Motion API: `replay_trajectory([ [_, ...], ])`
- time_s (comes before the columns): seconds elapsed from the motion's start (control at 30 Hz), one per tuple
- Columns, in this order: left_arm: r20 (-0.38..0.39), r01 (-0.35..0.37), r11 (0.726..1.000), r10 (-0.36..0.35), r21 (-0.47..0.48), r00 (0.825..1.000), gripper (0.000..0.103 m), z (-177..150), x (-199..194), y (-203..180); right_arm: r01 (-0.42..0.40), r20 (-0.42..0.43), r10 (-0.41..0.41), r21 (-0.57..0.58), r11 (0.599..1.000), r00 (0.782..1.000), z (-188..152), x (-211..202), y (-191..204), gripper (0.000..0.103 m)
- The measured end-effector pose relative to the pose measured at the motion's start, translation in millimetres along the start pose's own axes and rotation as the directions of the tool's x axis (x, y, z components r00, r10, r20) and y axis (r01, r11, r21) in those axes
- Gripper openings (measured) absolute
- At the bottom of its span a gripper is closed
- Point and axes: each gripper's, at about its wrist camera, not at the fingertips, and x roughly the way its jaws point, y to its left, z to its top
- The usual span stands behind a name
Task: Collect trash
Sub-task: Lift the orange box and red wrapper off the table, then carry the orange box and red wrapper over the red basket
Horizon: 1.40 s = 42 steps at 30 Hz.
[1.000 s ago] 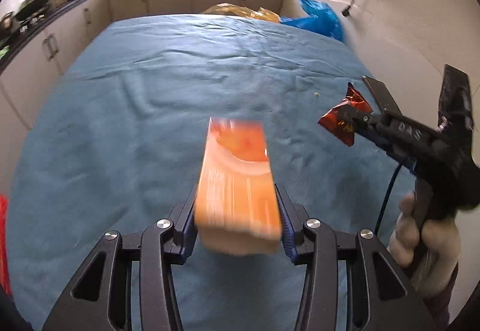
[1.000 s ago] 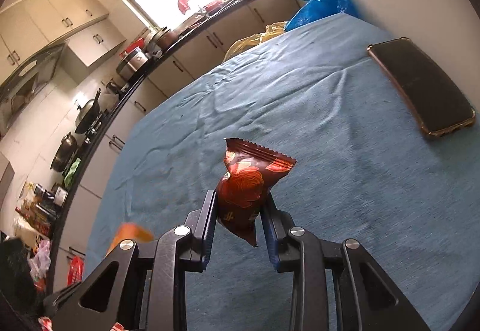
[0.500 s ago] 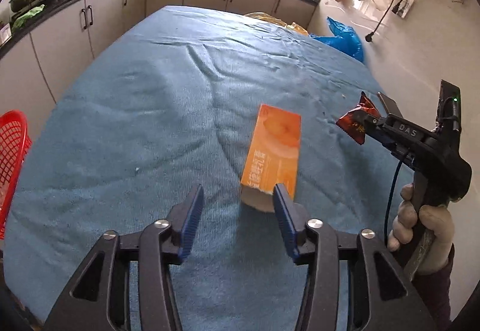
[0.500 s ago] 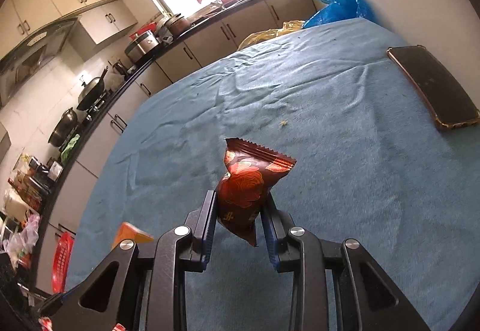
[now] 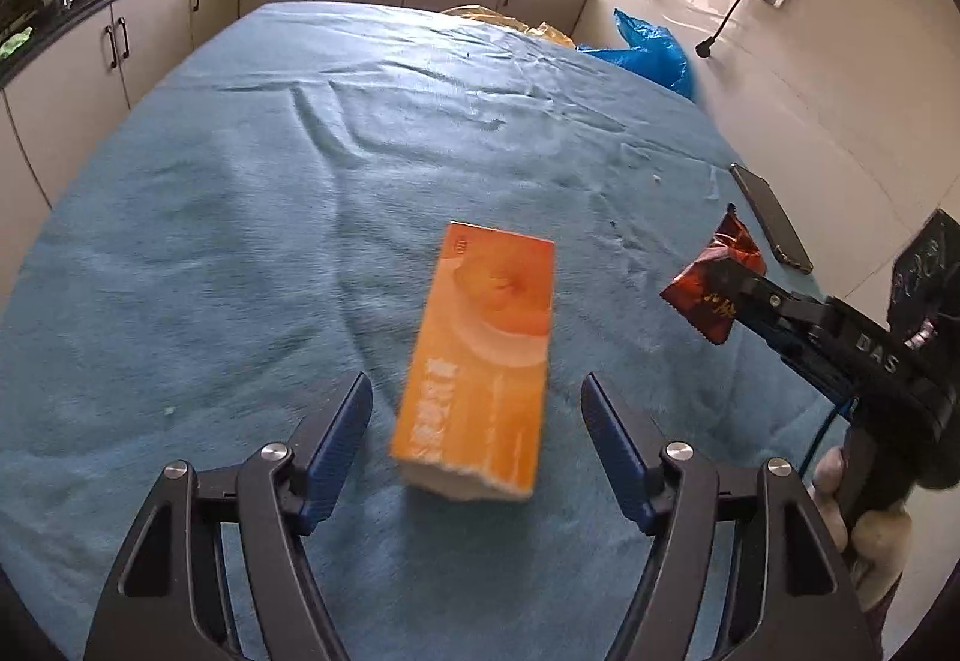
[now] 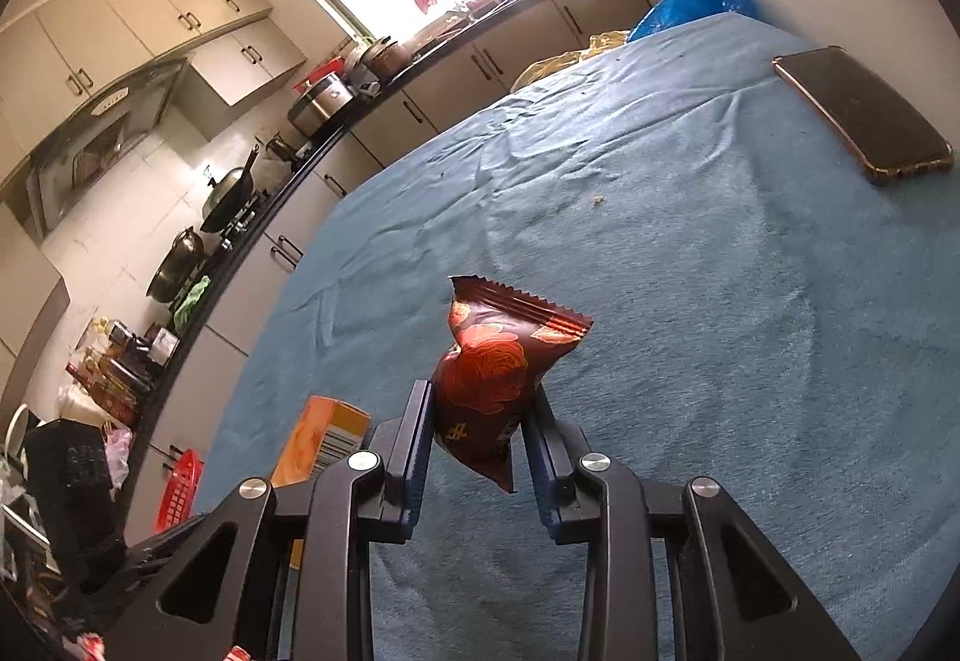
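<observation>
An orange carton point(image 5: 480, 361) lies on the blue cloth of the table point(image 5: 240, 217), its near end between my left gripper's point(image 5: 477, 433) wide-open fingers, which do not touch it. The carton also shows in the right wrist view point(image 6: 318, 442). My right gripper point(image 6: 480, 439) is shut on a dark red snack wrapper point(image 6: 492, 379) and holds it above the cloth. In the left wrist view the wrapper point(image 5: 714, 289) hangs to the right of the carton.
A black phone point(image 6: 864, 121) lies near the table's right edge. A red basket point(image 6: 177, 487) stands on the floor left of the table. A blue bag point(image 5: 648, 52) and a yellow bag point(image 5: 510, 22) sit past the far end. Kitchen counters line the back and left.
My left gripper let go of the orange carton and opened wide; the carton now lies on the cloth. The right gripper still holds the wrapper.
</observation>
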Motion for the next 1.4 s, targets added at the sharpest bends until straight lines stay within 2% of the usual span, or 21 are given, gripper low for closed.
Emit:
replay_trajectory([
  [0.1,0.011,0.001,1.0,-0.001,-0.026,1.0,0.071,3,4,1,-0.005,-0.005,0.005,0.017,1.0,1.0,0,1,-3,0.033],
  [0.2,0.02,0.0,0.999,0.001,-0.05,1.0,0.045,4,5,5,-0.007,-0.017,0.007,0.024,1.0,1.0,0,3,-4,0.034],
  [0.47,0.058,0.001,0.993,0.006,-0.116,0.998,0.044,-10,-22,13,0.001,-0.02,-0.001,0.003,1.0,1.0,0,6,0,0.034],
  [0.63,0.103,0.001,0.992,0.012,-0.123,0.995,0.044,-23,-56,18,0.007,-0.014,-0.007,-0.002,1.0,1.0,0,5,1,0.033],
  [0.87,0.139,-0.021,0.993,0.037,-0.117,0.99,0.045,-36,-84,23,0.025,-0.005,-0.025,-0.022,0.999,1.0,-2,1,8,0.032],
  [0.97,0.152,-0.045,0.993,0.061,-0.107,0.986,0.045,-40,-92,25,-0.014,-0.058,0.014,-0.001,1.0,0.998,-8,-5,10,0.032],
  [1.03,0.158,-0.055,0.993,0.071,-0.104,0.985,0.045,-43,-96,29,-0.055,-0.147,0.054,0.003,0.999,0.988,-15,-8,16,0.032],
  [1.07,0.155,-0.058,0.993,0.074,-0.104,0.985,0.045,-44,-97,31,-0.053,-0.187,0.05,-0.009,0.999,0.981,-18,-8,18,0.032],
  [1.2,0.141,-0.043,0.992,0.059,-0.115,0.988,0.045,-47,-94,36,0.005,-0.313,-0.044,-0.123,0.992,0.949,-33,-10,35,0.032],
  [1.33,0.128,-0.022,0.993,0.037,-0.116,0.991,0.045,-50,-89,35,0.078,-0.29,-0.136,-0.201,0.976,0.947,-39,-6,47,0.033],
  [1.4,0.126,-0.02,0.994,0.034,-0.104,0.991,0.045,-53,-89,32,0.098,-0.28,-0.153,-0.201,0.975,0.948,-40,-2,48,0.035],
])
